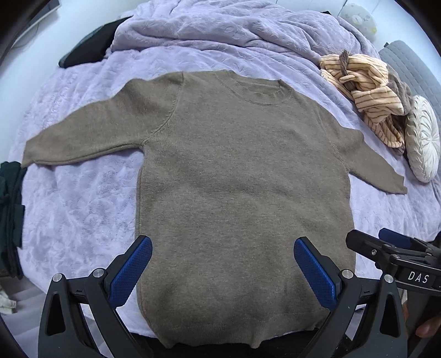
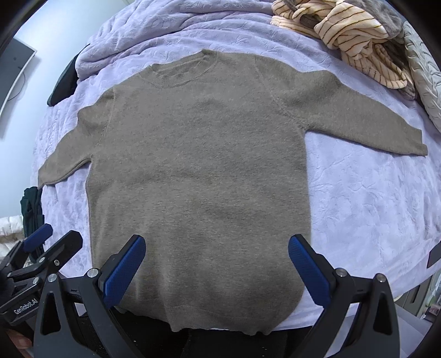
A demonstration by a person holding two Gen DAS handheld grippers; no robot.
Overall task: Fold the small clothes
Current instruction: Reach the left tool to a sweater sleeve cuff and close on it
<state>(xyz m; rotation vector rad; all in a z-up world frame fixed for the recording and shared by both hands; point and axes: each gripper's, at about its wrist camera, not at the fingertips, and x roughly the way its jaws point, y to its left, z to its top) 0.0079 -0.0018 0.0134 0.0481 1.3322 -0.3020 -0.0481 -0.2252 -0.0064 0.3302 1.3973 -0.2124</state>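
A small olive-brown knit sweater (image 1: 237,176) (image 2: 198,165) lies flat, front up, on a lilac quilted bedspread (image 1: 91,214) (image 2: 366,198). Both sleeves spread out to the sides, the collar points away and the hem hangs a little over the near edge. My left gripper (image 1: 223,247) hovers open above the lower part of the sweater, nothing between its blue pads (image 1: 129,272). My right gripper (image 2: 217,245) is open too, over the same lower part. Each gripper shows at the edge of the other's view: the right gripper (image 1: 391,247) and the left gripper (image 2: 41,247).
A crumpled cream striped garment (image 1: 369,91) (image 2: 355,33) and a round white pleated cushion (image 1: 423,137) lie at the far right. Dark green clothing (image 1: 11,214) (image 2: 31,212) sits at the left edge. A bunched lilac blanket (image 1: 220,24) and a dark item (image 1: 91,49) lie at the back.
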